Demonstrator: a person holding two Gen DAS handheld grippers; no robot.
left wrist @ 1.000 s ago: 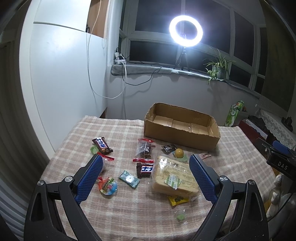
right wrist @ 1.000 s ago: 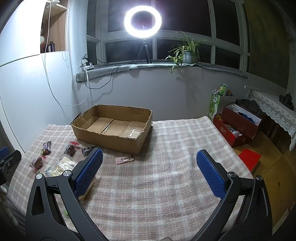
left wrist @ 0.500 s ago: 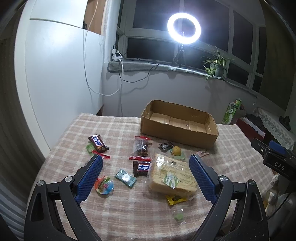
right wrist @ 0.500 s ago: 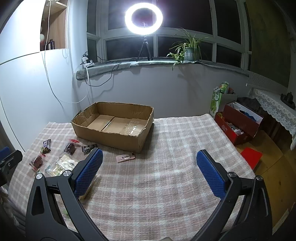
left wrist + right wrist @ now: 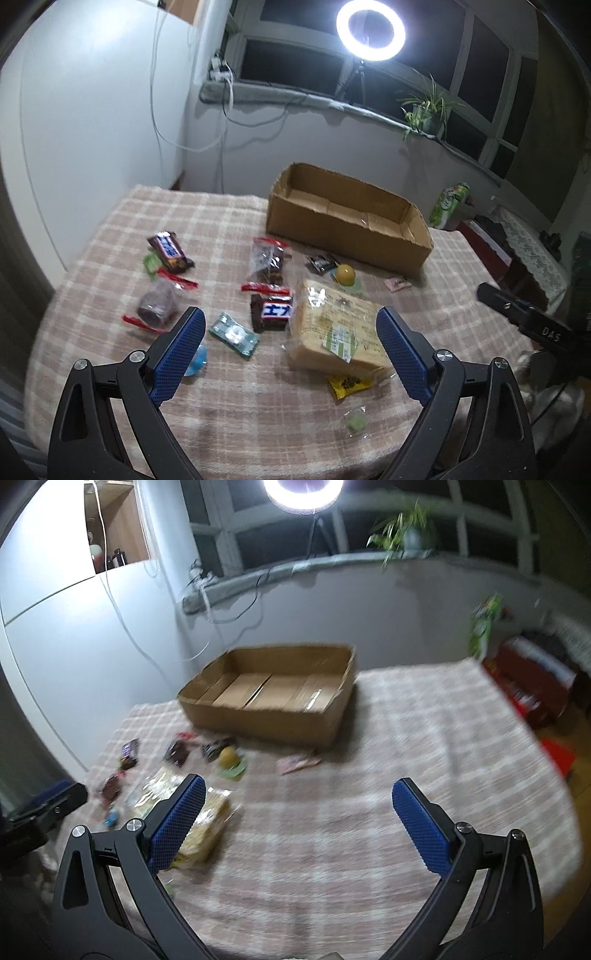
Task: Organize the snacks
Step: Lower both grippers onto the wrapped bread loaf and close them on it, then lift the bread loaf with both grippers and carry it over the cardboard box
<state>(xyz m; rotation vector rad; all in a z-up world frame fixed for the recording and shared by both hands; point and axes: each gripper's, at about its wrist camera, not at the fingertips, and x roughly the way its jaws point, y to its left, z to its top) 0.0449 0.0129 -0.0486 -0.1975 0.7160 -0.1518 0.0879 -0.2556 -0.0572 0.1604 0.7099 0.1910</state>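
I am looking across a table under a checked cloth (image 5: 229,221), set against a white wall below a dark window, with a ring light (image 5: 370,34) on the sill as the main light. At the far side sits the cardboard box (image 5: 347,218), top open and nothing inside it, which I judge is where the snacks belong. None has gone in yet.

The snacks lie scattered on the cloth, near and left of the box. Largest is the bagged bread (image 5: 338,330), lying flat in front of my left gripper (image 5: 290,350), whose blue pads stand wide apart and hold nothing. Left of the bread, touching or nearly so, lies a chocolate bar (image 5: 271,312), then a small green packet (image 5: 233,334). A second chocolate bar (image 5: 170,251) lies further left. A yellow ball-shaped sweet (image 5: 345,274) sits between the bread and the box.

My right gripper (image 5: 299,821) is equally spread and empty, over bare cloth on the right, well apart from the pile. Its view is blurred.
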